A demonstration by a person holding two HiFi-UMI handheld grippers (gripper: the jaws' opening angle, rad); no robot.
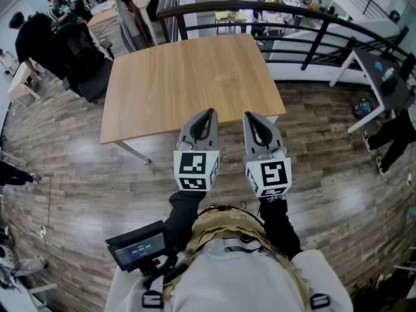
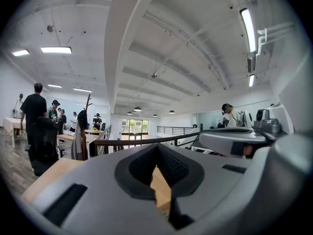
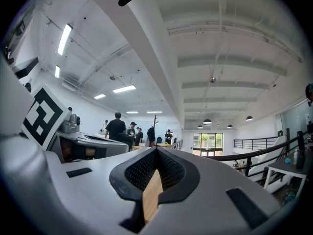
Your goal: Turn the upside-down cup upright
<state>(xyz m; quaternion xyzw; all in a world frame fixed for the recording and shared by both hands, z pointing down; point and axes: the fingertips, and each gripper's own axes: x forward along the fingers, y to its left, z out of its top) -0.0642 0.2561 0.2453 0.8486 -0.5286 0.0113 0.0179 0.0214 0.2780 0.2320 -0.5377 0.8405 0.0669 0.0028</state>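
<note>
Open-plan office space spreads round a square light-wood table [image 1: 162, 83] that stands on grey-brown plank flooring [image 1: 65, 168], with a dark curved railing [image 1: 292, 15] along the upper right of the head view and a few people at desks [image 1: 39, 31] in the upper left. On the tabletop, a little right of its middle, sits the only item I can find: a small, pale, see-through cup [image 1: 224, 78]. It is so faint against the wood that I cannot tell its mouth from its base. The person stands at the table's near edge, in the lower part of the frame, and holds both tools out level and side by side. The grey left gripper [image 1: 209, 112] has its jaws pressed together with nothing between them, and its own view shows only a sliver of tabletop through the gap behind the pads. The grey right gripper [image 1: 251, 116] is closed and empty too. Both tips hover just over the near edge. The cup lies above them in the frame, well apart, almost on the line between the two and slightly nearer the left one. I judge the reach has not begun, and either tool must open before it closes round the cup's side.
</note>
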